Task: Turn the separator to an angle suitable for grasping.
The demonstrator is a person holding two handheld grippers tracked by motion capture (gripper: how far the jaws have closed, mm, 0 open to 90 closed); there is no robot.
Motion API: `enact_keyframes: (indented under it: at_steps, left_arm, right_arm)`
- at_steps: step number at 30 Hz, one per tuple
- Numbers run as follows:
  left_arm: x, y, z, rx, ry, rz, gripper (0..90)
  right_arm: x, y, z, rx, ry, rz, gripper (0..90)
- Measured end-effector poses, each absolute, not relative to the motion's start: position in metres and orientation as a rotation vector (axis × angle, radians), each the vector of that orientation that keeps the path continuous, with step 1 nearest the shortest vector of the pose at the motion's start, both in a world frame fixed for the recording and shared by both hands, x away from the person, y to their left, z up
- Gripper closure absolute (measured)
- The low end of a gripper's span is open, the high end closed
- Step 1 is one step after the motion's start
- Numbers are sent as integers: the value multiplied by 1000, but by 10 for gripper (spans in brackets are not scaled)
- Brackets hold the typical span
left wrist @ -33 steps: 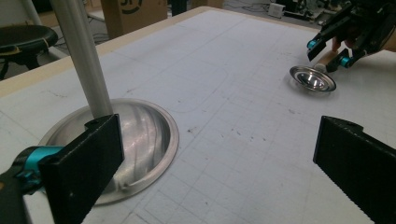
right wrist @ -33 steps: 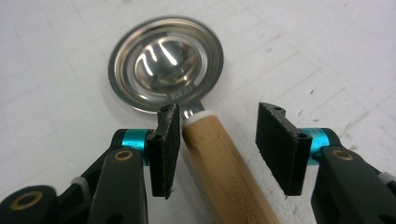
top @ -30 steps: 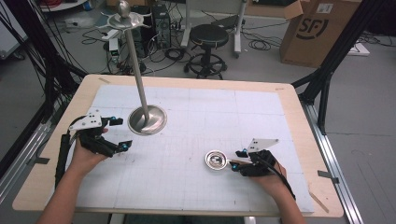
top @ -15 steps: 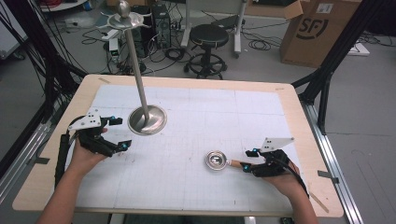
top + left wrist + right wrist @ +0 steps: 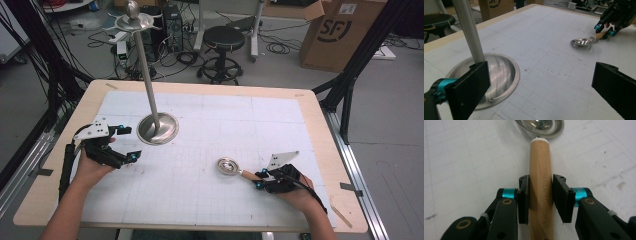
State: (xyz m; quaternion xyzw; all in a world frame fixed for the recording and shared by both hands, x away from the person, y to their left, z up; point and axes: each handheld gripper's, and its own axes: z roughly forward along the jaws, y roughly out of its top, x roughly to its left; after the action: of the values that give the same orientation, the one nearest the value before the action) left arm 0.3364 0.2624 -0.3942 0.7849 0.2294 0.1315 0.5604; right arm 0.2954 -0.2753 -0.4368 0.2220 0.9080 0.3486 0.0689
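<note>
A small metal scoop (image 5: 228, 166) with a wooden handle (image 5: 248, 175) lies on the white gridded mat at the front right. My right gripper (image 5: 258, 179) has just been closing, and its pads now press on both sides of the handle (image 5: 540, 165), with the bowl (image 5: 541, 127) just ahead. A metal stand rises from a round dished base (image 5: 157, 128) on a tall pole (image 5: 146, 75) at the mat's left. My left gripper (image 5: 130, 144) rests just left of that base, open and holding nothing; its jaws (image 5: 540, 75) stand wide beside the base (image 5: 501, 72).
The mat covers a wooden table (image 5: 320, 120) with its edges close to both hands. Beyond the far edge are a black stool (image 5: 223, 37), a cardboard box (image 5: 340, 30) and floor cables. The other hand's gripper (image 5: 605, 28) holds the scoop (image 5: 584, 41) across the mat.
The right gripper drew back to the right, then came in again toward the scoop and closed on its wooden handle. The left hand and the stand stayed put.
</note>
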Motion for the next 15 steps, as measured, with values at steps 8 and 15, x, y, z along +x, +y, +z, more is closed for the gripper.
enact_keyframes:
  at_steps: [8,15]
  left_arm:
    - [332,269,-392,1831,553,321,24]
    - [331,272,-390,1815,549,325,24]
  right_arm:
    - [305,-237,-435,554,2759,1056,672]
    - [315,-196,-430,440,2769,1083,673]
